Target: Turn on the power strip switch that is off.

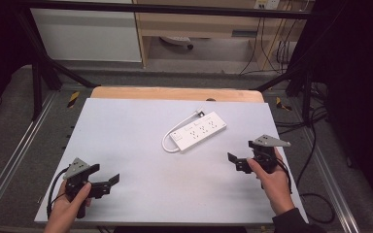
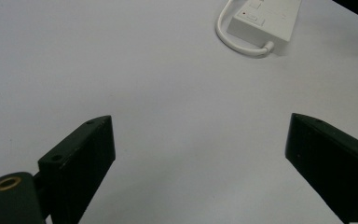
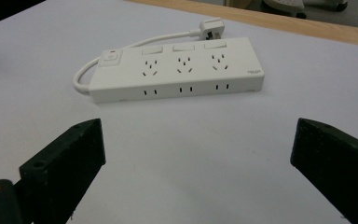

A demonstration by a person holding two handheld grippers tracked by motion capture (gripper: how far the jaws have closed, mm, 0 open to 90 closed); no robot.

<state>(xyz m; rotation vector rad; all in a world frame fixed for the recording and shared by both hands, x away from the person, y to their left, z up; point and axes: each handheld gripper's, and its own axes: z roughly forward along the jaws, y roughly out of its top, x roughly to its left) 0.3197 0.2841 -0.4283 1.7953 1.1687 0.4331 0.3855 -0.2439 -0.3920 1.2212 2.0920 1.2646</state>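
high view, with both gripper views. a white power strip [image 1: 199, 131] lies flat on the pale table top [image 1: 126, 145], right of centre and toward the far half, set at a slant, its short white cable [image 1: 167, 141] looping from the near-left end round the back to a plug [image 1: 200, 113] lying beside the far long edge. the right gripper [image 1: 240, 156] hovers near the strip's near-right side, jaws wide apart and holding nothing, aimed at its long flank; the left gripper [image 1: 108, 183] rests at the near-left of the table, well apart from the strip, jaws likewise spread and empty. judged step: the approach before a first grasp, with the right gripper the likelier to lead. to do it well, the jaws should probably straddle the strip across its narrow width rather than its length, coming in low and square to the long side so both pads meet flat plastic; the cable loop at the switch end is best avoided, since a jaw catching it could drag or twist the body. a hold near the middle would limit tipping, and the left gripper could steady the switch end or take the plug. markings: in the right gripper view the strip [image 3: 177, 70] shows a rocker switch with a small red mark at its left end, three socket groups each with its own button, and a small grey maker's mark [image 3: 255, 72] at the right end, too small to read. in the left gripper view the switch end of the strip [image 2: 263, 18] carries red marks, also illegible.
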